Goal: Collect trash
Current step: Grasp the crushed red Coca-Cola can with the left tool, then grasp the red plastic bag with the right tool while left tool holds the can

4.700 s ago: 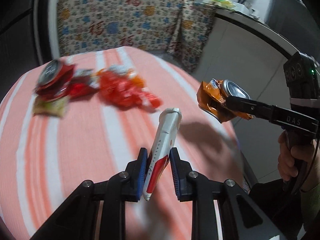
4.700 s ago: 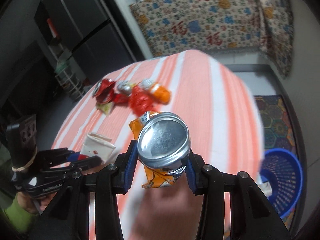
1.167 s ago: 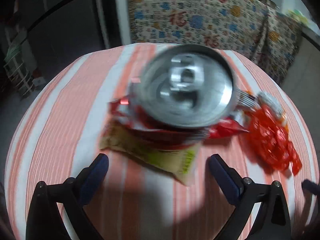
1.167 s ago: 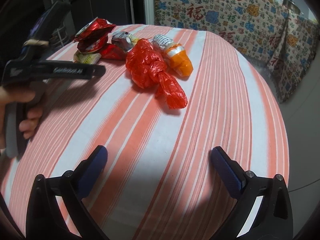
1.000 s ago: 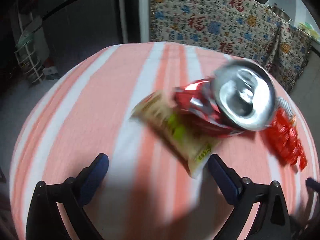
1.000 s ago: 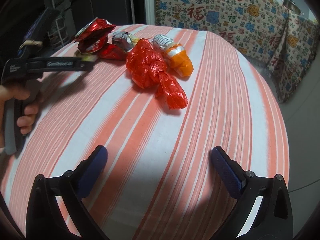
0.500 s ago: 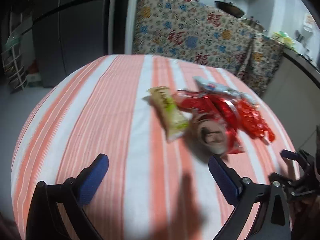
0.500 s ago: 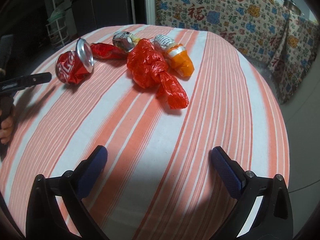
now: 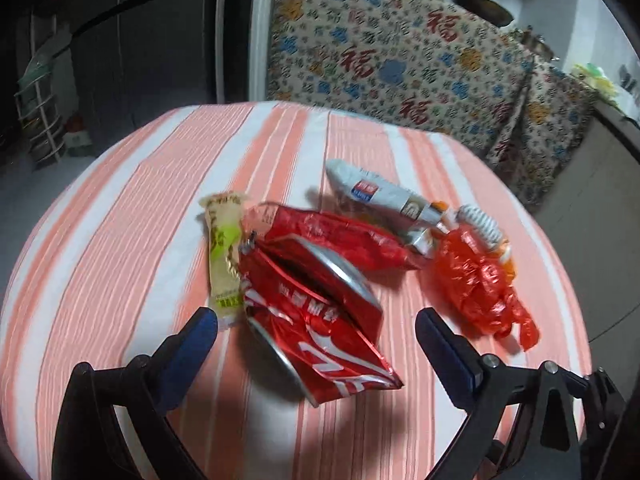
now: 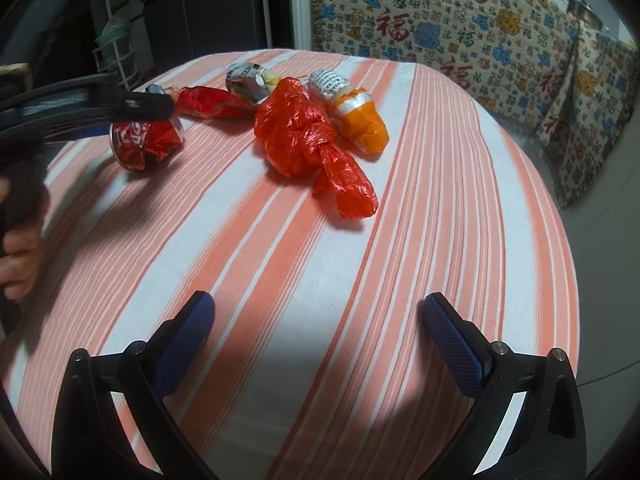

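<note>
I am holding the left tool (image 9: 316, 334) spread wide, its two blue pads standing on either side of the crushed red can (image 9: 316, 312), which is lying on its side on the striped table (image 9: 120, 240) with its silver end turned toward me; the pads are not touching it yet, so I judge I am lining up a pick and have not taken it. The right tool (image 10: 318, 322) is also gaping open and carrying nothing, hanging over a bare stretch of cloth with the pile well ahead of it. Just beside the can, on its left, the pale yellow-green snack packet (image 9: 224, 248) is lying flat, close enough that I could catch it by mistake. Behind the can the red foil wrapper (image 9: 340, 240) is resting, then the white crumpled wrapper (image 9: 380, 194), and off to the right the knotted red plastic bag (image 9: 480, 288) with the orange-and-white packet (image 10: 362, 122) tucked against it. For the next move I am thinking of easing the left tool forward so the pads bracket the can's dented middle, then closing on it; thin creased metal may slip or twist. I cannot see a bin in either view.
</note>
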